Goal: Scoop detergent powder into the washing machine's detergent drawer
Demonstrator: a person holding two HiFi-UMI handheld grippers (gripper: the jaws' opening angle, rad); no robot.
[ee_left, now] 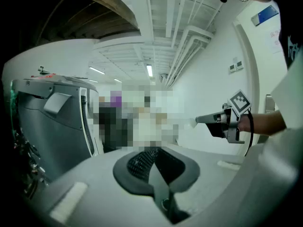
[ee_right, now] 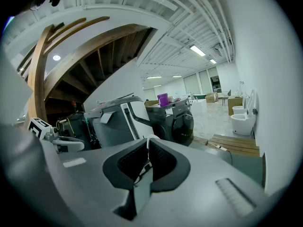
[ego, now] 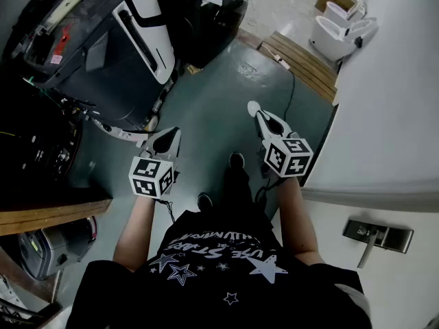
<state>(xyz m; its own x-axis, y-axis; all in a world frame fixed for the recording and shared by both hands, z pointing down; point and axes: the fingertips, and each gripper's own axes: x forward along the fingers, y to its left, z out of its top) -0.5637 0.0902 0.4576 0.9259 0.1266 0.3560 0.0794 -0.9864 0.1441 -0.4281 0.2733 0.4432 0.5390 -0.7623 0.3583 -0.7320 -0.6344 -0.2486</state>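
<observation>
I stand on a grey-green floor with both grippers held out at waist height. My right gripper (ego: 264, 118) is shut on a small white scoop (ego: 254, 106), whose thin white edge (ee_right: 147, 142) shows between the dark pads. My left gripper (ego: 167, 138) is shut with nothing between its pads (ee_left: 142, 162). From the left gripper view, the right gripper (ee_left: 203, 120) shows at the right. A dark grey washing machine (ego: 123, 53) with a white stripe stands ahead to the left, tilted, and a black front-loader (ee_right: 182, 122) stands behind it. No detergent drawer or powder shows.
White toilets (ego: 339, 29) and a wooden pallet (ego: 305, 60) sit at the far right, with a cable (ego: 291, 94) running over the floor. A white wall and a door with a metal handle (ego: 377, 235) lie to my right. A wooden ledge (ego: 48, 211) and dark equipment lie to my left.
</observation>
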